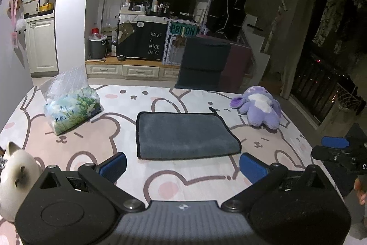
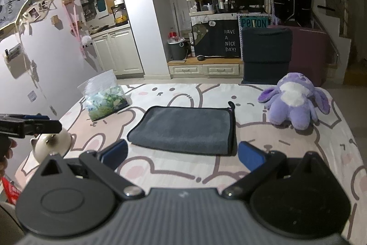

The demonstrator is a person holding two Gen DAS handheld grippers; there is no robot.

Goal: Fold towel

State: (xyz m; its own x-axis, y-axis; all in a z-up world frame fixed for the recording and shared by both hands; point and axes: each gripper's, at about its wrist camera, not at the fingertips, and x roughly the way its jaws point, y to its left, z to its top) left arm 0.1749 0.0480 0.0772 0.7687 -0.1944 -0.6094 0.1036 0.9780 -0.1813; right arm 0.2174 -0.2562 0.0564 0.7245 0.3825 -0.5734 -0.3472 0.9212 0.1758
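Grey and soft-looking, the towel (image 1: 187, 134) lies folded flat near the middle of the table, edged in black, with a small black loop (image 1: 213, 110) sticking out at its far right corner. Under it spreads a pink and white tablecloth (image 1: 183, 178) printed with cartoon rabbits. Both tools hang short of the towel's near edge, touching nothing: the left gripper (image 1: 182, 165) has its blue-padded jaws spread wide and empty, and the right gripper (image 2: 182, 154) stands just as wide, also empty. Off to the far left sits a clear plastic bag (image 1: 71, 105) of something with a green printed wrapper, well apart from the towel. A purple plush toy (image 2: 296, 101) lies at the far right, likewise apart. At the near left corner stands a white ceramic cat-shaped pot (image 1: 16, 178), just beside the left gripper. Nothing lies between either gripper and the towel. Beyond the table a dark padded seat (image 2: 267, 54) stands on the floor.
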